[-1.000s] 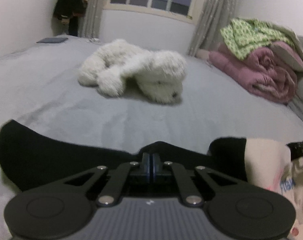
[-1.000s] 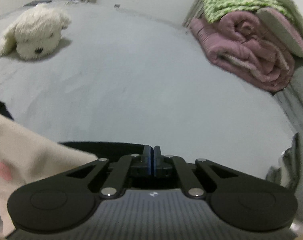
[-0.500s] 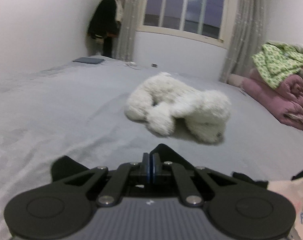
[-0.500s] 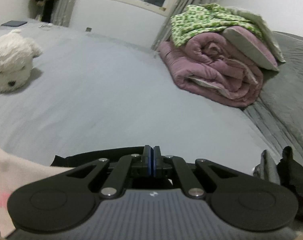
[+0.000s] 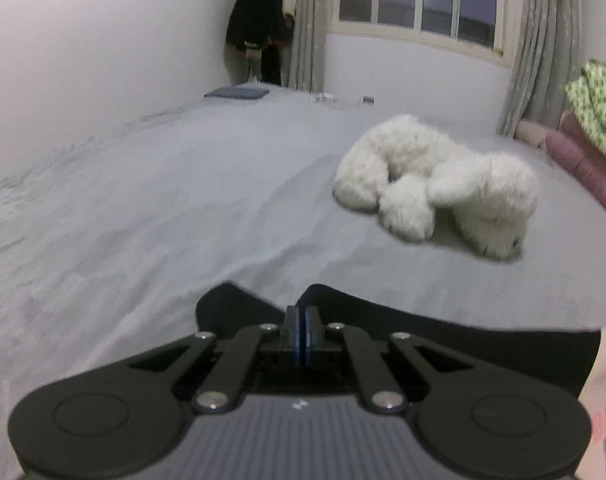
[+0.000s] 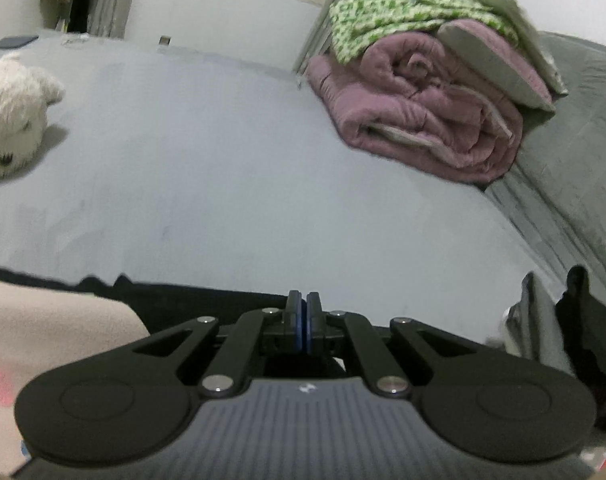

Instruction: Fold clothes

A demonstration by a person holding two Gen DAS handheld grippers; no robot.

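Both grippers are closed, and each pinches the black edge of one garment. The left gripper (image 5: 301, 330) holds the black cloth (image 5: 443, 332) where it makes a small peak around the fingertips. The right gripper (image 6: 303, 322) holds the same dark edge (image 6: 191, 300) further along. The garment (image 6: 43, 332) also has a cream part with pink print, which hangs between the two grippers. It seems to be lifted above the grey bed (image 6: 223, 160), probably so that the cloth stretches flat before a fold. A white plush toy (image 5: 435, 192) and a pile of blankets (image 6: 431, 108) lie further back, well apart from the garment.
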